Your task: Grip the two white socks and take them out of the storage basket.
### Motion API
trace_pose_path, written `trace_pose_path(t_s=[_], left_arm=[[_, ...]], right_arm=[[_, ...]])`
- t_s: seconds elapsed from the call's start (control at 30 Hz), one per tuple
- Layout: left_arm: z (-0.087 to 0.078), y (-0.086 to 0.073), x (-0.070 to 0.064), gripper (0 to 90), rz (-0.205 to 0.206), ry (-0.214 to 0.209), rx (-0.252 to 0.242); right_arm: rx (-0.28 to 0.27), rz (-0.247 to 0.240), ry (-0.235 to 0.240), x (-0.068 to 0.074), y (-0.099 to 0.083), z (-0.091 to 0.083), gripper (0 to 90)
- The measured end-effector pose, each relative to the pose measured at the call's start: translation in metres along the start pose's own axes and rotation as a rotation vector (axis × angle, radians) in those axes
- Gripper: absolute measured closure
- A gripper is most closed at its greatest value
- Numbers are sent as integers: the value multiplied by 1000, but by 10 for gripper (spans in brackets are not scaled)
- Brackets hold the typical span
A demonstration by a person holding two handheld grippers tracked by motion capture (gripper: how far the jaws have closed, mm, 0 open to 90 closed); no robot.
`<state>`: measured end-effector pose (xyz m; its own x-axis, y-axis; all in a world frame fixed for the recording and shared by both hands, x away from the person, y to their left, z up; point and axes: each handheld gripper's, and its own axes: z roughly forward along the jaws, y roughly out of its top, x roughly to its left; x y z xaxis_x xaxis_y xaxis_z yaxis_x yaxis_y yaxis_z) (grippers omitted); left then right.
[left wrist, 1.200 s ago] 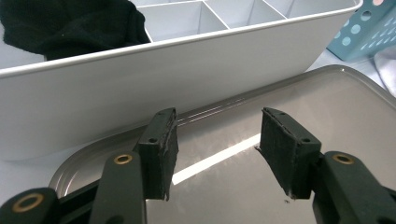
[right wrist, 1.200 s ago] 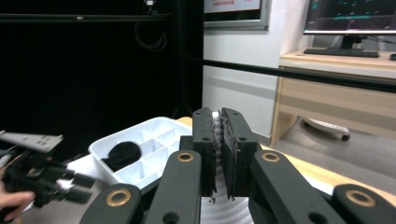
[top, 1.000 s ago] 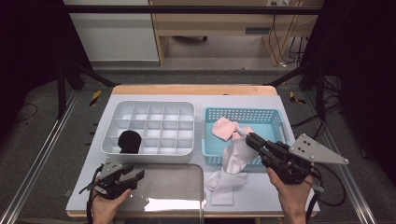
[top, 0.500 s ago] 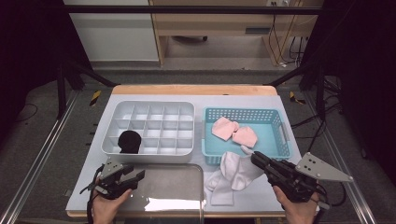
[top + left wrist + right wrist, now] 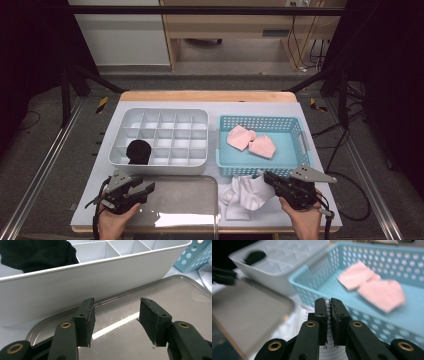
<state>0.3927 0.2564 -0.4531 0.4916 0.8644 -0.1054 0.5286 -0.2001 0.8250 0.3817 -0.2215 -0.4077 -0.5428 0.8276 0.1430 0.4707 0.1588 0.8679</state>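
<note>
A white sock [image 5: 246, 195] lies bunched on the table just in front of the blue basket [image 5: 295, 126], which holds two pink socks [image 5: 251, 141]. My right gripper [image 5: 270, 178] is shut on the white sock's edge; white ribbed fabric [image 5: 327, 315] shows between its jaws in the right gripper view. My left gripper [image 5: 144, 189] stands open over the metal tray [image 5: 185, 200], with nothing between its pads [image 5: 86, 320]. A black sock [image 5: 138, 151] sits in a front compartment of the white divided organizer [image 5: 160, 117].
The organizer's front wall [image 5: 87, 287] rises close behind the left gripper's jaws. The metal tray [image 5: 180, 297] reaches the table's front edge. Bare table surface [image 5: 95, 195] lies left of the tray. Dark frame rails stand on both sides of the table.
My right gripper has pulled the white sock out of the blue basket toward the front of the table and lowered it there. The left gripper has stayed in place.
</note>
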Motion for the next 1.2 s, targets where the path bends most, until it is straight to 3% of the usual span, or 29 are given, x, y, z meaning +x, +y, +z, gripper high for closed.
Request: trace_pose_path(t_s=[0.33, 0.47, 0.6, 0.67, 0.8, 0.93, 1.0, 1.1, 1.2], left_arm=[[1, 0, -1, 449, 3, 2, 5], [2, 0, -2, 449, 1, 1, 5], [2, -1, -2, 449, 6, 1, 9], [2, -1, -2, 449, 2, 1, 6], [2, -1, -2, 449, 3, 1, 9], [2, -1, -2, 448, 5, -2, 11], [2, -1, -2, 448, 0, -4, 10], [2, -1, -2, 447, -1, -5, 14], [2, 0, -2, 447, -8, -5, 11]], right_arm=[[118, 58, -95, -24, -25, 11, 843], [150, 67, -159, -32, -27, 7, 843], [170, 55, -252, -38, -30, 3, 839], [183, 51, -297, -41, -32, 5, 835], [225, 55, -344, -48, -41, 14, 813], [206, 56, -361, -48, -43, 18, 685], [152, 46, -350, -44, -38, 13, 649], [68, 47, -283, -35, -28, 5, 640], [27, 23, -191, -16, -17, 1, 658]])
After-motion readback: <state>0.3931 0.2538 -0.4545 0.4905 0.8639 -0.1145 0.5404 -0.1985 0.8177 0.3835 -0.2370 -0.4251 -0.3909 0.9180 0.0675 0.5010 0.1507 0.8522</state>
